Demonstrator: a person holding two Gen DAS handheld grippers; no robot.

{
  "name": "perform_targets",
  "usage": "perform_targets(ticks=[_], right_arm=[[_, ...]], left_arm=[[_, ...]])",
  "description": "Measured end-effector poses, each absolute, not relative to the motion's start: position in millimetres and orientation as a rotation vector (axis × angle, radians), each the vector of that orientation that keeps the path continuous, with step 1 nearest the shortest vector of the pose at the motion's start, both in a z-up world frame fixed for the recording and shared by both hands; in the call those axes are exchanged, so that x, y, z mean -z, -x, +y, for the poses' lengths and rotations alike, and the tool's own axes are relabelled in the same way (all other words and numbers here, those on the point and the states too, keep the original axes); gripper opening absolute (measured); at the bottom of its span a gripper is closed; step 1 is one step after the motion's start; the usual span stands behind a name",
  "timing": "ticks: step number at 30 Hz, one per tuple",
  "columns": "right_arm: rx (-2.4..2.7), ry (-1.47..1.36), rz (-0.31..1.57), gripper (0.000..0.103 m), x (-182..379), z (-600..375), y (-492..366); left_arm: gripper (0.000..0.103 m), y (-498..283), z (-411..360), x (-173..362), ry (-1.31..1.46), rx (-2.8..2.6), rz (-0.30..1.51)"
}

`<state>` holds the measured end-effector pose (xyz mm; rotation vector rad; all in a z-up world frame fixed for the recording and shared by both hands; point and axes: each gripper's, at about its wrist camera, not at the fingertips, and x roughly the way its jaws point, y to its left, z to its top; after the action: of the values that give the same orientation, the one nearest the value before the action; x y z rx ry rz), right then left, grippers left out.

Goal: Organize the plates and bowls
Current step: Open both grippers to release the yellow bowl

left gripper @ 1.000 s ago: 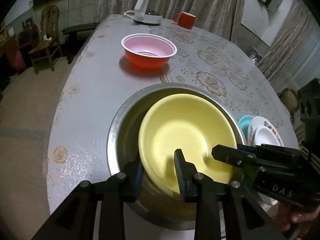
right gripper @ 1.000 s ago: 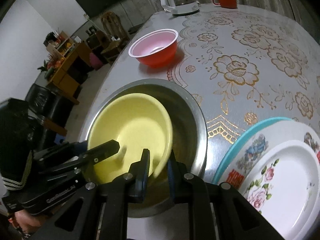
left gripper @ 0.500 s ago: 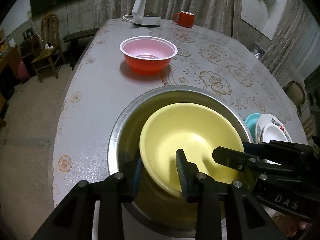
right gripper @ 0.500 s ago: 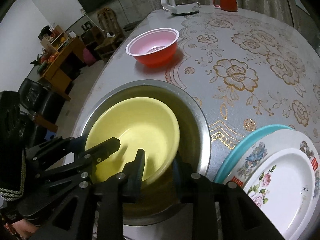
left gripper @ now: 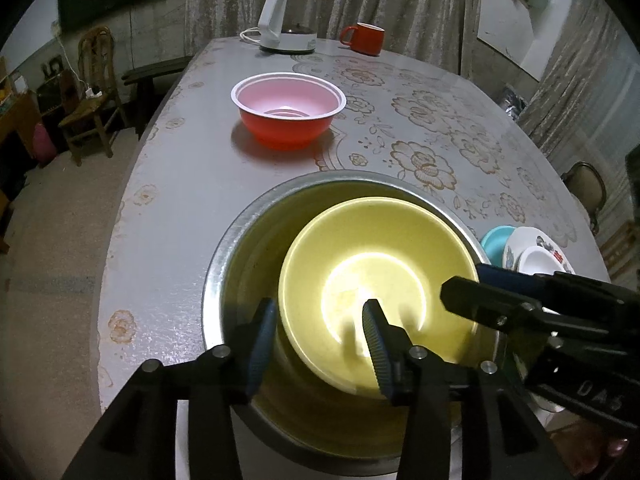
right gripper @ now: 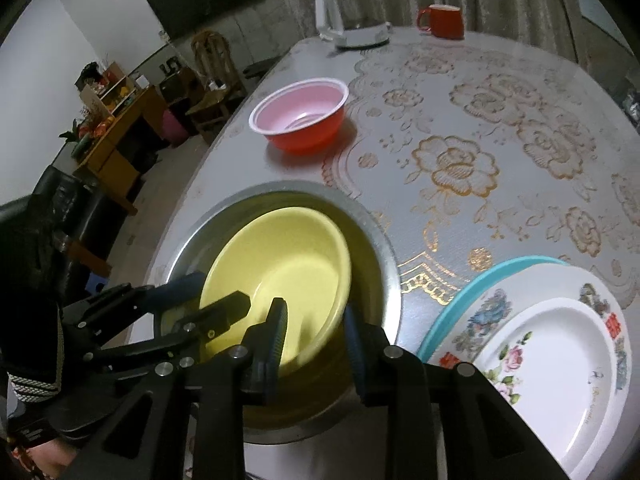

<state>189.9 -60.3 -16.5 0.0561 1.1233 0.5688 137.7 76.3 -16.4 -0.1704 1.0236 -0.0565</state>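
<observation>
Two claws worked at one dish. The left claw [left gripper: 320,344] and the right claw [right gripper: 316,344] each straddled the near rim of the yellow bowl [left gripper: 376,276], one finger inside and one outside; both sets of jaws were opening, the pads standing clear of the rim, so the bowl was let go. It sat nested in the steel basin [left gripper: 240,248], mouth up, leaning a little against the basin's wall; being round, it had no long axis to speak of. That nesting looked done. Just beside the basin lay a stack of plates [right gripper: 560,360], a white one on a flowered one on a teal one. Farther up the table [left gripper: 192,168] the red bowl [left gripper: 288,116] stood alone, mouth up, probably next to be gathered.
</observation>
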Motion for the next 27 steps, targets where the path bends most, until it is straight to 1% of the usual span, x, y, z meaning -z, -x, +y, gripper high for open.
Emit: perform_targets(ticks=[4, 10, 12, 13, 14, 15, 22, 27], right_arm=[[-0.581, -0.065, 1.117, 0.032, 14, -64, -189], [-0.599, -0.007, 1.119, 0.032, 18, -53, -190], [-0.612, -0.038, 1.118, 0.032, 15, -56, -191], [-0.611, -0.053, 1.117, 0.032, 13, -59, -191], [-0.613, -0.061, 1.113, 0.032, 12, -61, -191], [-0.613, -0.068, 1.108, 0.032, 10, -63, -191], [-0.597, -0.126, 1.099, 0.032, 6, -76, -195], [-0.59, -0.146, 1.099, 0.032, 6, -80, -198]], left_arm=[[0.046, -136, 77, 16, 0.179, 0.056, 1.024], [0.048, -135, 79, 12, 0.191, 0.053, 1.019], [0.05, -134, 80, 10, 0.2, 0.056, 1.016], [0.055, -134, 79, 8, 0.196, 0.057, 1.012], [0.063, -134, 79, 7, 0.189, 0.052, 1.008], [0.066, -133, 79, 5, 0.184, 0.044, 1.001], [0.069, -134, 84, 2, 0.219, 0.049, 1.0], [0.079, -134, 83, -1, 0.244, 0.069, 1.006]])
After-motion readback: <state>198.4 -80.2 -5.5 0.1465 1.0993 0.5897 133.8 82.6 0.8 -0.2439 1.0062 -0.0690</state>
